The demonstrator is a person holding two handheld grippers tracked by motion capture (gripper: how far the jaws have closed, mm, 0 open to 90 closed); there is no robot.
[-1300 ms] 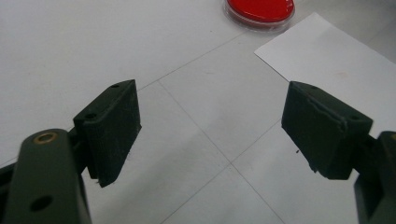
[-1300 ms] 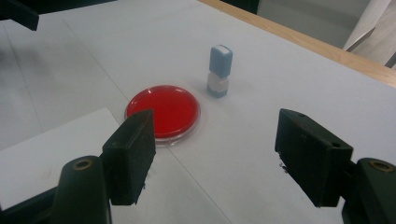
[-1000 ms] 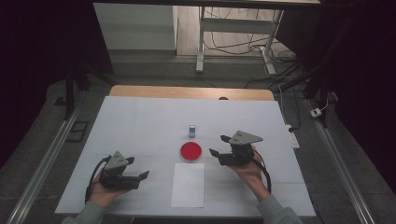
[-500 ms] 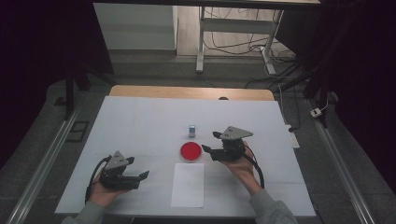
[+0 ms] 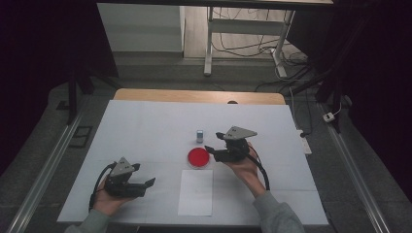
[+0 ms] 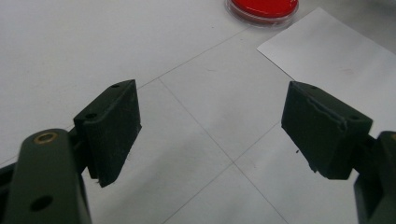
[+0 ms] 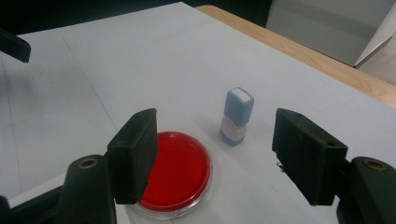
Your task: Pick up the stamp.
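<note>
Standing beyond right gripper's [image 7: 215, 158] spread fingers [image 7: 135, 156]: stamp [image 7: 237, 116].

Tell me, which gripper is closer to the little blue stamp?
Right. The right gripper hovers just beside the stamp; the left gripper sits far off near the table's front edge.

no readable text, label, brand or number anywhere.

red dish [image 6: 264, 9] cut off at top edge, paper sheet [image 6: 336, 56] cropped right
</note>
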